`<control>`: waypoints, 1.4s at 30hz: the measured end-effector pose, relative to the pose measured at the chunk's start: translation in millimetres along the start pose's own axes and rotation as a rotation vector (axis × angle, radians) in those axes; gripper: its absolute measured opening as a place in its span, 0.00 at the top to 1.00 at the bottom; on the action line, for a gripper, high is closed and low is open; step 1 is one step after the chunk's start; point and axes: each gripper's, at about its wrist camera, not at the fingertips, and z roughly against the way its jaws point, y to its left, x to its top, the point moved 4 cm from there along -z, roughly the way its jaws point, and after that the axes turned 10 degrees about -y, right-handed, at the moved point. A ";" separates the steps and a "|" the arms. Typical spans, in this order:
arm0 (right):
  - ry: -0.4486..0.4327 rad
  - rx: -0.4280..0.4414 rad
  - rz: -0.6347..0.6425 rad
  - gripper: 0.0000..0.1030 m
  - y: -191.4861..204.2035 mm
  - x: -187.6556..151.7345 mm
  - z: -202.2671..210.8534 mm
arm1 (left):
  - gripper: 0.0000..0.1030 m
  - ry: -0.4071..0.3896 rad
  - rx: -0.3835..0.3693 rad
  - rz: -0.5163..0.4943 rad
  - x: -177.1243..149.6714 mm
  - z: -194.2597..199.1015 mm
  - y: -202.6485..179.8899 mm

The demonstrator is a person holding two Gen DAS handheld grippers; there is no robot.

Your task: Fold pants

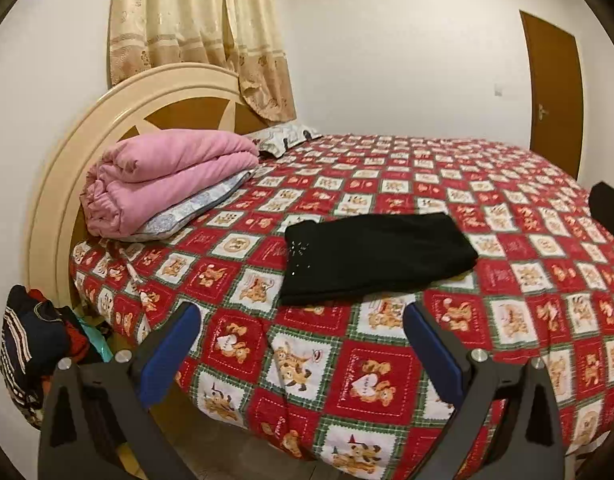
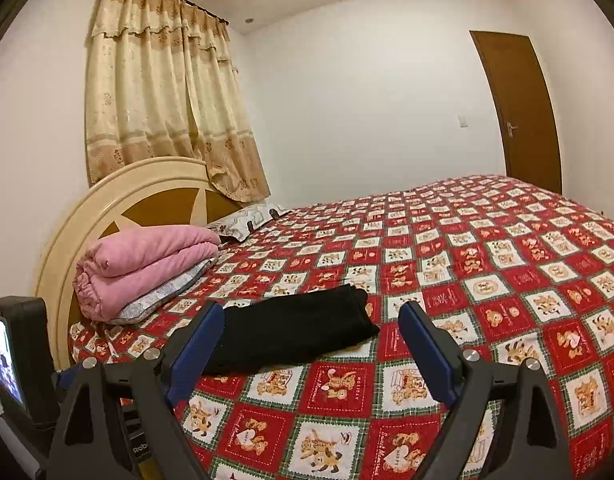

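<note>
Black pants (image 1: 377, 256) lie folded into a flat rectangle on the red patterned bedspread (image 1: 507, 240), near its front edge. My left gripper (image 1: 303, 324) is open and empty, held back from the bed, short of the pants. In the right wrist view the pants (image 2: 291, 330) lie just beyond the left finger. My right gripper (image 2: 311, 320) is open and empty above the bed's front edge. The left gripper's body (image 2: 15, 352) shows at the far left of that view.
A folded pink blanket (image 1: 167, 184) lies on a pillow by the cream headboard (image 1: 107, 128). A pile of clothes (image 1: 35, 344) sits beside the bed at the left. A curtain (image 2: 163, 92) hangs behind. A brown door (image 2: 519, 108) is at the far right.
</note>
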 end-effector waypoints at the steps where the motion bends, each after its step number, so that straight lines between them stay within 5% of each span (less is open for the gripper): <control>1: 0.001 0.002 0.002 0.12 -0.3 0.1 1.1 | 0.00 -0.007 0.002 0.001 1.0 1.8 -0.1; 42: 0.033 -0.017 -0.052 0.12 -21.4 -7.6 -2.7 | 0.00 -0.054 0.055 0.043 10.7 9.1 11.9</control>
